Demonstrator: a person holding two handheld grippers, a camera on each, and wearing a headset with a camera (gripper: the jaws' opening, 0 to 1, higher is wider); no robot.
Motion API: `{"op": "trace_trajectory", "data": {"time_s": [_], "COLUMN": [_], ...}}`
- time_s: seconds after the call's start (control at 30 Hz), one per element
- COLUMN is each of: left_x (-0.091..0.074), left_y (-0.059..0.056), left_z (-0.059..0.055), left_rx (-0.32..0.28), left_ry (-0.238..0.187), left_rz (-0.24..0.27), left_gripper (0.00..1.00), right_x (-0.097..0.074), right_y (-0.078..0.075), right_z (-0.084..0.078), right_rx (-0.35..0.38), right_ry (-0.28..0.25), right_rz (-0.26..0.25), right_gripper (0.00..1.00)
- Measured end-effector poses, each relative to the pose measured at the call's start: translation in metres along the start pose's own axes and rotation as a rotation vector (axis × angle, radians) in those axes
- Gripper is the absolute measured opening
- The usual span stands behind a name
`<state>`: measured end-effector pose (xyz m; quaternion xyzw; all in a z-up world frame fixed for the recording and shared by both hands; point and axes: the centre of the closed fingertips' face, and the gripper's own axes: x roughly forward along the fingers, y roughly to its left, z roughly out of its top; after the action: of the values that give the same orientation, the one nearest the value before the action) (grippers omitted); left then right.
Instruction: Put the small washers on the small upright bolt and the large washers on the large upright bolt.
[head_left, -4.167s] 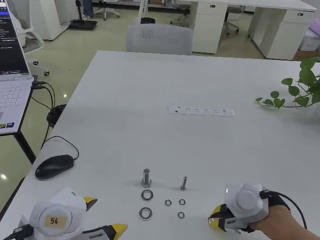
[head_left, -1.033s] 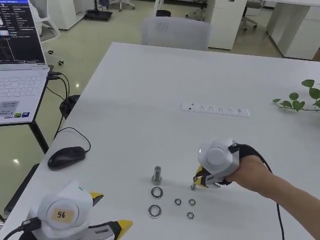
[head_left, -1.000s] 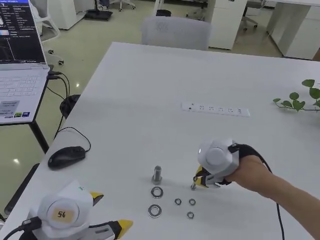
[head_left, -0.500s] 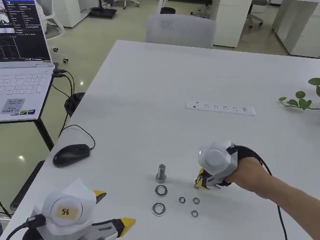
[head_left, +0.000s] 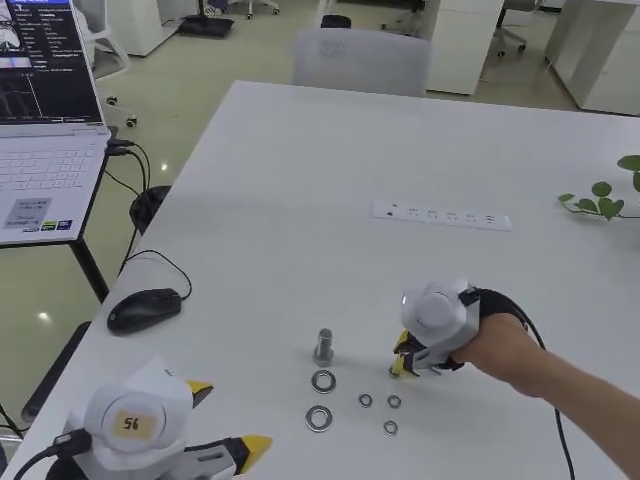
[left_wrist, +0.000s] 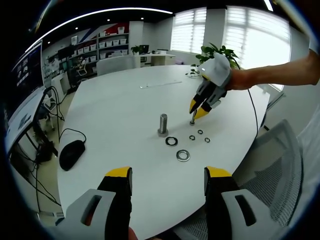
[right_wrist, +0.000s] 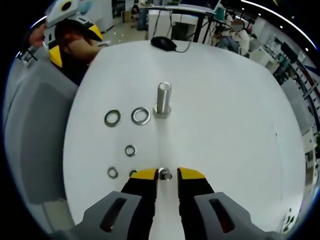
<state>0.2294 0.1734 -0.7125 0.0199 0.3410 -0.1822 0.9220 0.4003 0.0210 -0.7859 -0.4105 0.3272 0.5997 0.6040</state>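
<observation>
bright, even indoor light; soft faint shadows; windows (left_wrist: 250, 35) blown out; fisheye edges warped.

large bolt (head_left: 323, 346) left of small bolt (right_wrist: 164, 174) | large washers (head_left: 323, 381) before large bolt | small washers (head_left: 365, 400) right of them

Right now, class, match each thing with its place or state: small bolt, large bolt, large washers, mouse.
1 small bolt
2 large bolt
3 large washers
4 mouse

A by the table's left edge, cabled
B lying flat beside the large bolt
C between the right gripper's tips
D upright with nothing around it

Pairs: 1-C, 2-D, 3-B, 4-A
</observation>
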Motion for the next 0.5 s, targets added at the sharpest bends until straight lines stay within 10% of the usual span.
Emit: {"op": "trace_trajectory", "data": {"time_s": [0.5], "left_x": [0.000], "left_y": [-0.005], "left_z": [0.003], "left_rx": [0.007], "left_ry": [-0.007], "left_rz": [-0.010], "left_gripper": [0.58], "right_x": [-0.042], "right_y": [-0.004], "right_z": [-0.013], "right_rx": [0.154], "right_ry": [-0.136], "right_rz": [-0.073], "right_gripper": [0.23]}}
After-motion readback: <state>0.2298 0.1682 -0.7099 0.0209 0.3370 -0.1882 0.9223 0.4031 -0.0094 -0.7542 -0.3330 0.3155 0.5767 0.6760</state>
